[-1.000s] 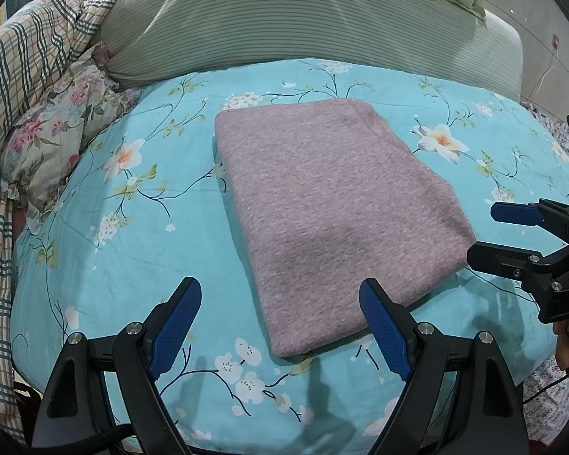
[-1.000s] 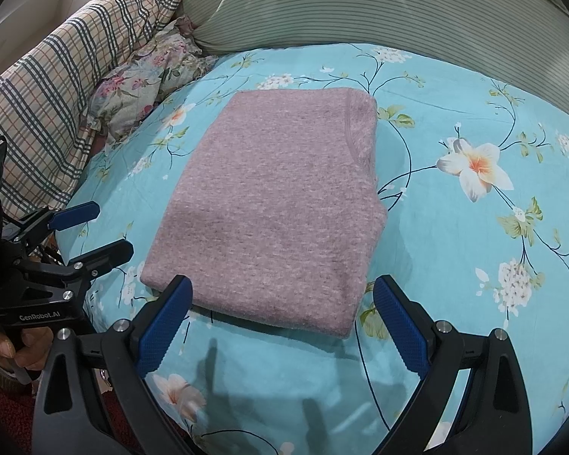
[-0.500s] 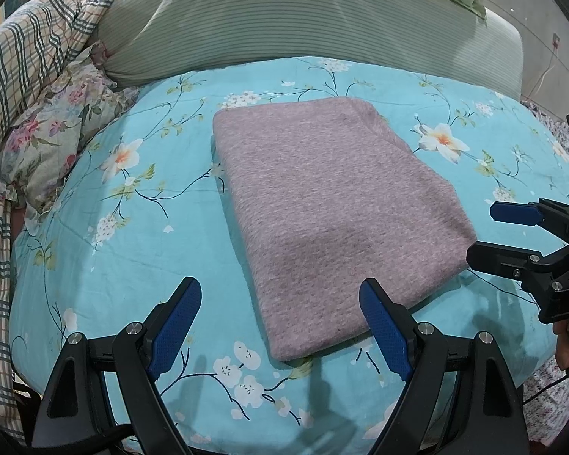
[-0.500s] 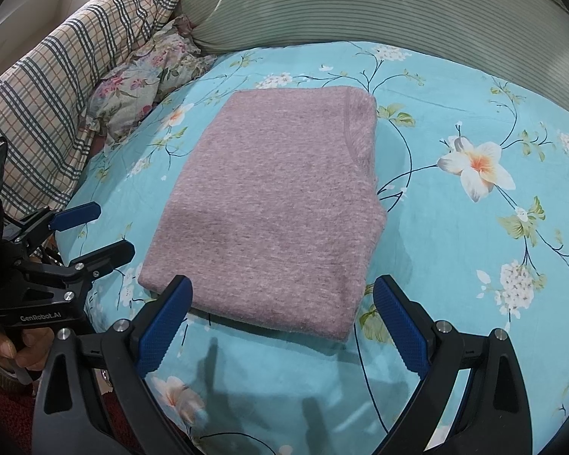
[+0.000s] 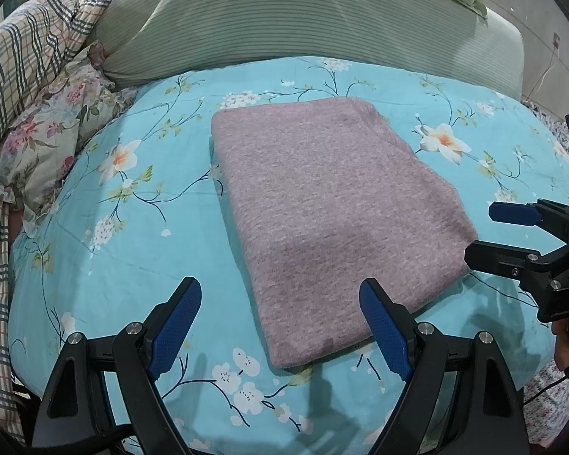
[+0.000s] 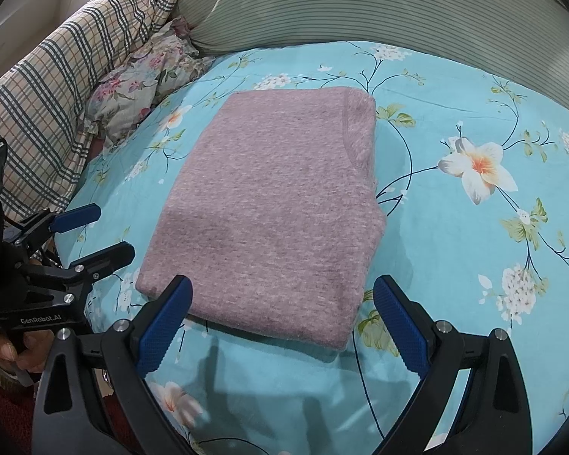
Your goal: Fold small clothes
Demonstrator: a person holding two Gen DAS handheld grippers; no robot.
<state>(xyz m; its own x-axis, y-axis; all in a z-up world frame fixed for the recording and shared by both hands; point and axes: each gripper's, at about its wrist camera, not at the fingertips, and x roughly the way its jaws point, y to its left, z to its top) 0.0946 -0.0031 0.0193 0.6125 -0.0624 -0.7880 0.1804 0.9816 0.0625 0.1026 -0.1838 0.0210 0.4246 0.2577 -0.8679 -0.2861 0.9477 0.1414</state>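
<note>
**A:** Bed [image 5: 76, 250] first: blue floral sheet, striped bolster [image 5: 284, 26] along the far side, plaid quilt [image 5: 19, 87] bunched at the left. The garment [image 5: 322, 220] lies flat in the middle of the sheet, a neat mauve rectangle, near edge just ahead of both your grippers.

**B:** Which step am I on?

**A:** Looks like the end of this piece. It's already a compact packet, edges squared, nothing trailing. One caveat: on the right side in the right wrist view there's a ribbed band [image 6: 354, 129], and I can't tell from the fisheye whether the layers under it line up.

**B:** Grippers?

**A:** Left gripper [image 5: 280, 326] has its jaws wide, nothing between them; it hovers off the near left corner. Right gripper [image 6: 282, 322] is also spread wide and empty, above the near edge. Neither touches the cloth.

**B:** Next move?

**A:** If you want one more fold, pinch the two near corners, all layers at once, and carry them to the far edge. Knit is thick, so bite deep or the top layer slides. Otherwise leave it and take the next piece.
</note>
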